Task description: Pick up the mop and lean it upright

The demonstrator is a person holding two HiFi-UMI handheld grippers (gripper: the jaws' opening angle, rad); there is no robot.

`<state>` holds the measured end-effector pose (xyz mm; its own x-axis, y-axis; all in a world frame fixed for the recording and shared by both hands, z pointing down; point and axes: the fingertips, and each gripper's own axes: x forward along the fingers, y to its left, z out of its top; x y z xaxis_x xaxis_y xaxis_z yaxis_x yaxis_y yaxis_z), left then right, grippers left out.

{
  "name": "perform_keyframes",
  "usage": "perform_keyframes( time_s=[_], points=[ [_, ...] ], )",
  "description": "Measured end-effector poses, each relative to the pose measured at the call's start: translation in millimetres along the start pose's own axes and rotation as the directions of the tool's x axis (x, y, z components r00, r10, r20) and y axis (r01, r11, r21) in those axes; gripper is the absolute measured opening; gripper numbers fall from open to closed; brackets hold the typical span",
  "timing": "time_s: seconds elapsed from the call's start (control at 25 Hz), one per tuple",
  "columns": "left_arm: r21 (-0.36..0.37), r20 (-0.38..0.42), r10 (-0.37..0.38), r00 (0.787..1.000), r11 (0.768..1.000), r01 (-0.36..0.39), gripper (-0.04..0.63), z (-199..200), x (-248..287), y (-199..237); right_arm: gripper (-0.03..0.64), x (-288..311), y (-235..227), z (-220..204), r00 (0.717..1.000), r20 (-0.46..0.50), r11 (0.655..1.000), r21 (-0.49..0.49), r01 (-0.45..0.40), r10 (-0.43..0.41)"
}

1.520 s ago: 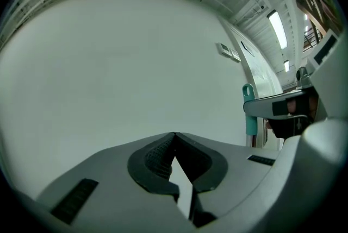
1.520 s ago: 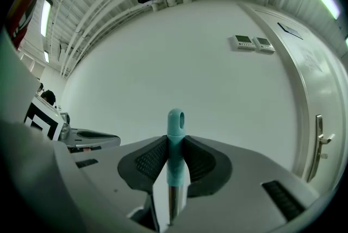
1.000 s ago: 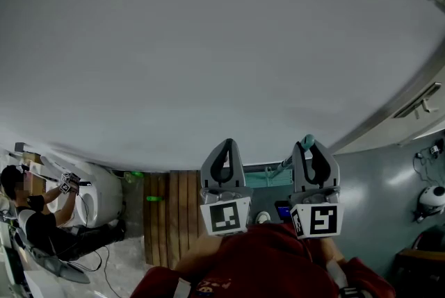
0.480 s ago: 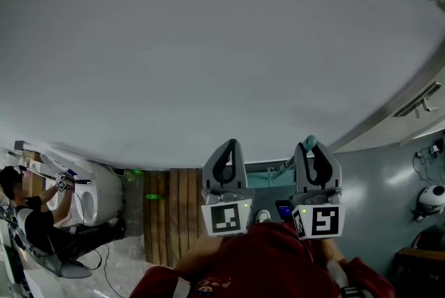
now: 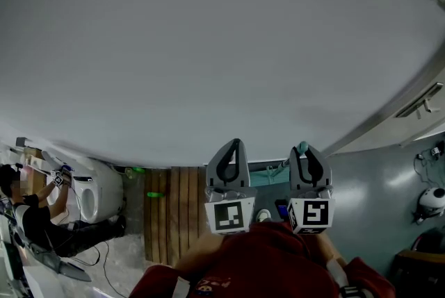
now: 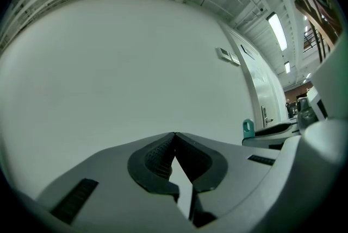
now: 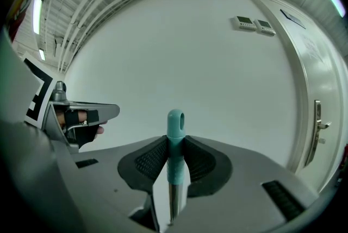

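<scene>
**Head view:** from above and behind, facing the pale wall (image 5: pixel 208 46), with the left gripper (image 5: pixel 231 144) and right gripper (image 5: pixel 304 149) near, at bottom centre; **left gripper view:** set close behind its own jaws, looking along them at the same wall; **right gripper view:** likewise, just to the right; all three share the wall and the teal tip of the mop handle (image 7: pixel 175 123); both gripper views share the door (image 7: pixel 312 90) at far right.

Lower mop (image 7: pixel 175 157) shaft, hidden beneath the right claw (image 7: pixel 175 140)
</scene>
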<state>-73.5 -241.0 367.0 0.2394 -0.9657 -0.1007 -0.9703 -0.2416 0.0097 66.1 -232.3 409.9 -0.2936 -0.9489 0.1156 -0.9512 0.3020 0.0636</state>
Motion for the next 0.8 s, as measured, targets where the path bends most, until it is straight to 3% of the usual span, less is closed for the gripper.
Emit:
perform_keyframes(
  time_s=[0.6, 0.8],
  points=[
    [0.004, -0.015, 0.019, 1.000, 1.000, -0.019, 0.014, -9.3, -5.5, 6.6, 0.103, 20.2, 8.6, -82.9, 0.992, -0.122, 0.998, 0.047, 0.034, -0.028],
    [0.013, -0.023, 0.021, 1.000, 1.000, -0.020, 0.014, -13.0, -3.5, 6.1, 0.103, 22.6, 9.7, -86.3, 0.993, -0.119, 0.998, 0.050, 0.033, -0.026]
  ],
)
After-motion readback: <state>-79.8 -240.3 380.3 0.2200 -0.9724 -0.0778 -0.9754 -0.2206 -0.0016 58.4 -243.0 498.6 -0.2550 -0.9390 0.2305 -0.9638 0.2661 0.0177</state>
